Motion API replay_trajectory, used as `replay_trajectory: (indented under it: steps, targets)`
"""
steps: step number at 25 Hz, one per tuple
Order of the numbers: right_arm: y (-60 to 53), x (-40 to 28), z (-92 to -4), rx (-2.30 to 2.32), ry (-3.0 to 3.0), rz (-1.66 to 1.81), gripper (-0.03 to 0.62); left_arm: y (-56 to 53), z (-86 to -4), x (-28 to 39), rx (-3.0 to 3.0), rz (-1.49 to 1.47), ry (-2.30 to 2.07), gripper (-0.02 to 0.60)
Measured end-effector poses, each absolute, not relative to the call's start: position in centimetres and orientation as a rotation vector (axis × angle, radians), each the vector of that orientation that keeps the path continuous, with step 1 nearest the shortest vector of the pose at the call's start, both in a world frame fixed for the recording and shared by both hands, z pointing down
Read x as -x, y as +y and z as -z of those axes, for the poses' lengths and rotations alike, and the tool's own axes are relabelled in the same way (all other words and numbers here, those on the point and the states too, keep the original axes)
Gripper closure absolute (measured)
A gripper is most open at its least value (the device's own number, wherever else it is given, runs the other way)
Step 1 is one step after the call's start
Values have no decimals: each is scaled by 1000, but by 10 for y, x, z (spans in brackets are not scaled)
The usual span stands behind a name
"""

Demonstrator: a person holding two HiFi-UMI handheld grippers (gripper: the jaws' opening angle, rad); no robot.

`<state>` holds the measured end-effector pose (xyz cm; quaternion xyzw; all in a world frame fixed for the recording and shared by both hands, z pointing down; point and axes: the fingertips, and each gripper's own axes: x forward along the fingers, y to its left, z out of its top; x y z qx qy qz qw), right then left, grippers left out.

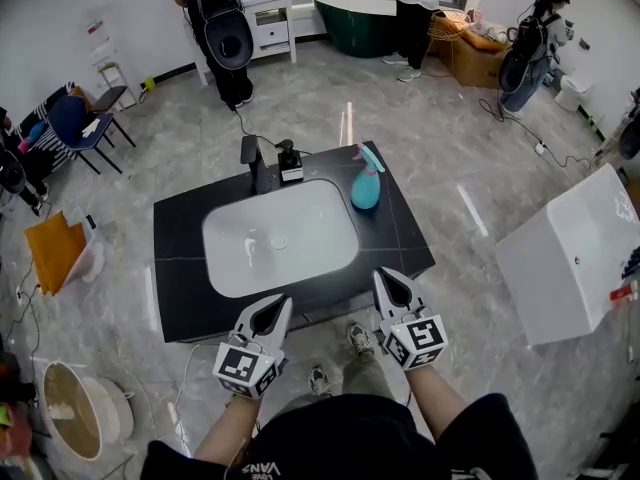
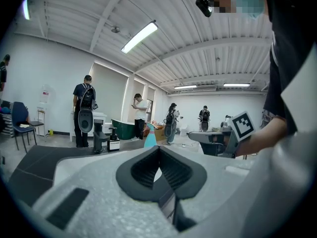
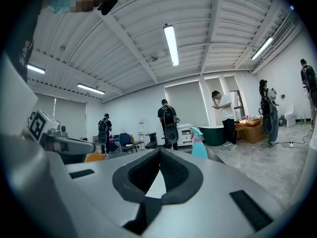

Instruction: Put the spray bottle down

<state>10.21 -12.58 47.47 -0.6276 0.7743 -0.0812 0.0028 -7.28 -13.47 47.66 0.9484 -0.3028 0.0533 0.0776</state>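
The teal spray bottle [image 1: 365, 184] with a pink trigger stands upright on the black counter [image 1: 400, 238], just right of the white sink basin [image 1: 280, 236]. Nothing holds it. My left gripper [image 1: 277, 309] and right gripper [image 1: 391, 281] are both at the counter's near edge, well short of the bottle, shut and empty. In the left gripper view the jaws meet at my left gripper [image 2: 159, 148], with the bottle [image 2: 149, 139] far ahead. In the right gripper view my right gripper [image 3: 159, 151] is shut too, and the bottle [image 3: 198, 146] stands ahead to the right.
A black faucet [image 1: 252, 161] and a soap dispenser [image 1: 290, 162] stand behind the basin. A white tub [image 1: 575, 253] lies on the floor to the right. Several people stand at the back near a green bathtub [image 1: 360, 20]. A chair [image 1: 85, 120] is at the left.
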Motion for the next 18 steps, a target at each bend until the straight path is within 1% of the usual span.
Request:
replay_trajectory:
  steps: [8, 18]
  targets:
    - [-97, -84, -489, 1996, 2424, 319, 594, -123, -486, 89, -2830, -170, -905, 571]
    - [-80, -86, -503, 2057, 2397, 381, 594, -113, -492, 86, -2828, -176, -861, 571]
